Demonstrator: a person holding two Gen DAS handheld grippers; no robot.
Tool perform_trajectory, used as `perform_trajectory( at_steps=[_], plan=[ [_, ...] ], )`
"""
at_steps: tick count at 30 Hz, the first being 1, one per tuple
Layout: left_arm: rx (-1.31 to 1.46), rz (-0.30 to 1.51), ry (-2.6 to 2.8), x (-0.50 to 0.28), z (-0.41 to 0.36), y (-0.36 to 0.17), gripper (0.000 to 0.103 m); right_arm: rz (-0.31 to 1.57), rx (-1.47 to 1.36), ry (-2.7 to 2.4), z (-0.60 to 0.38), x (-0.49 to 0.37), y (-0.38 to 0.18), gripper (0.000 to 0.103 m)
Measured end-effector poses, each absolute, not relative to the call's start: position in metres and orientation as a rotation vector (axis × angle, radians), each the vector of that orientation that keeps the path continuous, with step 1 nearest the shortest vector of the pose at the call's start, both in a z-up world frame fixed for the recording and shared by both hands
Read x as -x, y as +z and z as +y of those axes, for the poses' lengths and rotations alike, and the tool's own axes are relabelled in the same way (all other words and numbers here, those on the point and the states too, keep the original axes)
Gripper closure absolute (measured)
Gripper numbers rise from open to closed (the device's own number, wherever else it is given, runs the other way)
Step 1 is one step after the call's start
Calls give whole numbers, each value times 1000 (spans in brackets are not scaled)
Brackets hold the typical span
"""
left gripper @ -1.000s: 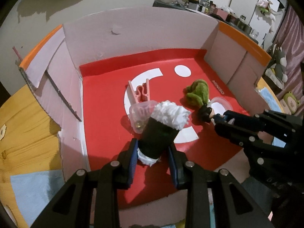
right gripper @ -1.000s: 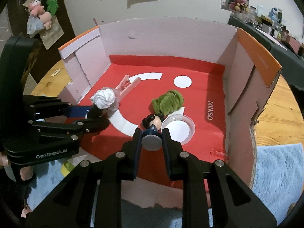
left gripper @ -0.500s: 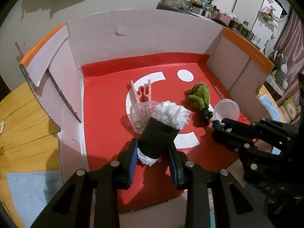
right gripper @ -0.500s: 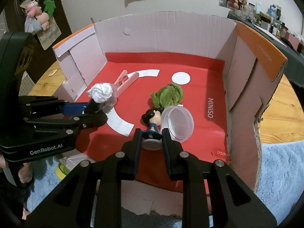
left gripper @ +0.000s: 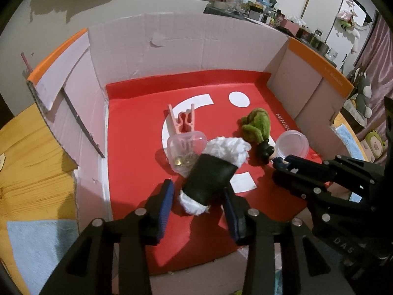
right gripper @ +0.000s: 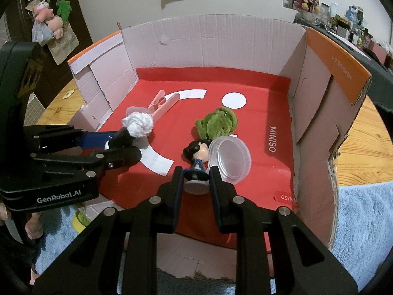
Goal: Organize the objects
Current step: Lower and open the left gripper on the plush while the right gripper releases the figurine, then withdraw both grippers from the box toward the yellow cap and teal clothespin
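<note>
Black roll with white fluffy ends (left gripper: pixel 211 174) is lying tilted on the red floor of the cardboard box (left gripper: pixel 196 49), leaning on a clear lidded tub (left gripper: pixel 183 152); left hand-held gripper (left gripper: pixel 199 201) is opening around it, pads looking clear. Probably light and soft: grip mid-body. Right hand-held gripper (right gripper: pixel 196 179) is clamping the figurine (right gripper: pixel 196 154) by its base. Only the right view is showing that base, beside the clear lid (right gripper: pixel 231 158)

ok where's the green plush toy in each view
Left wrist: green plush toy lies right of centre on the red floor, just behind the figurine's dark head.
Right wrist: green plush toy lies near centre, just behind the figurine.
Shared landmark: the white dot printed behind it.
</note>
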State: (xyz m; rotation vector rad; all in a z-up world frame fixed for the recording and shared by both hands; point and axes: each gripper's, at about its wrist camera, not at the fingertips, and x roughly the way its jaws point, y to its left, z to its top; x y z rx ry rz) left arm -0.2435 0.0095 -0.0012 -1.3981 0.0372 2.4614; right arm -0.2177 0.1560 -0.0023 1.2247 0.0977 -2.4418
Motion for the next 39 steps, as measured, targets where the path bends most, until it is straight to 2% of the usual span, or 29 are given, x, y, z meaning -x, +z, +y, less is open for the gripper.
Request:
perform_trajectory(
  at_steps=[18,21,22,23,30,39],
  plan=[
    [1373,17,2478,240,8,3,49,110,-1224,-2456,156,213,1,79],
    [1366,23,2486,238,10,5,47,110,-1218,-2458,157,212,2,69],
    [1363,24,2489,237,10,6,46,109,-1215,-2460,157,211,2,55],
    [1359,24,2492,235,10,6,46,110,-1211,-2461,157,210,3,45],
    [1362,24,2501,231,11,7,46,104,-1189,-2468,159,207,7,45],
    [1326,31,2536,222,10,16,35,93,-1167,-2467,160,199,13,38]
  ],
)
